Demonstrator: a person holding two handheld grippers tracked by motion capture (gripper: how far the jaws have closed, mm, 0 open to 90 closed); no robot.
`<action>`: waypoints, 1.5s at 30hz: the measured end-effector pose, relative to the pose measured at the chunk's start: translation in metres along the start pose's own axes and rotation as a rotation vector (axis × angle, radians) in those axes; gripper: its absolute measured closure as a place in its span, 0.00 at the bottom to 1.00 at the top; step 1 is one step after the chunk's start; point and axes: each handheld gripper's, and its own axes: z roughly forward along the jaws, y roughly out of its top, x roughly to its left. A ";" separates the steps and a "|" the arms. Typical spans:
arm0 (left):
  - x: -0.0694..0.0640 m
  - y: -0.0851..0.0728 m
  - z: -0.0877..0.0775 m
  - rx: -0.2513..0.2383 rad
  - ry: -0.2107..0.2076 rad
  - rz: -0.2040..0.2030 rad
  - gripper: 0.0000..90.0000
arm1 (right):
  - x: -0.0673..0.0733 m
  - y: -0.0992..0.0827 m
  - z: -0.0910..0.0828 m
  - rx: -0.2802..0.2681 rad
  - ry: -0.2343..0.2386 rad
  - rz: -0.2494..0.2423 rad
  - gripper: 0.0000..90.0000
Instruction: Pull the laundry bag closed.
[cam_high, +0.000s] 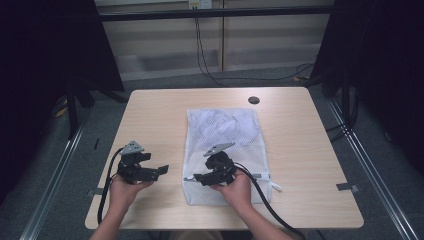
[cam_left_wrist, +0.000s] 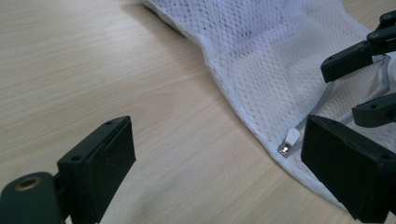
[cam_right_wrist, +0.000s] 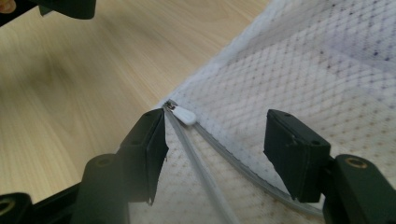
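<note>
Pale wood table (cam_high: 150, 120) sits under my camera, dark curtains to either side and grey floor beyond, with a small black disc (cam_high: 254, 100) near its far edge at about 1 o'clock from the centre.

At 8 o'clock from the centre I hold the left gripper (cam_high: 159, 170) low over bare wood, jaws wide with nothing between them. It points toward 3 o'clock, at the near left corner of the bag (cam_high: 222, 127). I judge it waits there to pin that corner once the zip gets pulled.

At the centre lies the bag, white mesh, flat, running from 12 to 6 o'clock, something pale bunched in its far half. Its zip (cam_right_wrist: 219, 156) runs along the near edge, and the gap between the tracks in the right gripper view suggests it is partly undone. The pull (cam_left_wrist: 290, 138) rests at the near left corner.

My right gripper (cam_high: 192, 178) hovers on the bag's near part, at 6 o'clock, pointing toward 9. Its jaws are wide, straddling the tracks, the pull just past the tips. I read this as lining up to pinch the pull.
</note>
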 end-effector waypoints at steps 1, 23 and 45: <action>0.000 0.000 0.000 0.003 -0.001 0.006 0.11 | 0.001 0.000 0.001 0.001 0.011 0.005 0.45; -0.003 0.000 0.000 -0.027 0.001 0.057 0.10 | 0.007 0.004 0.020 0.020 0.066 0.101 0.59; -0.010 -0.003 0.010 0.021 -0.055 0.059 0.21 | 0.006 0.004 0.034 0.094 0.076 0.189 0.72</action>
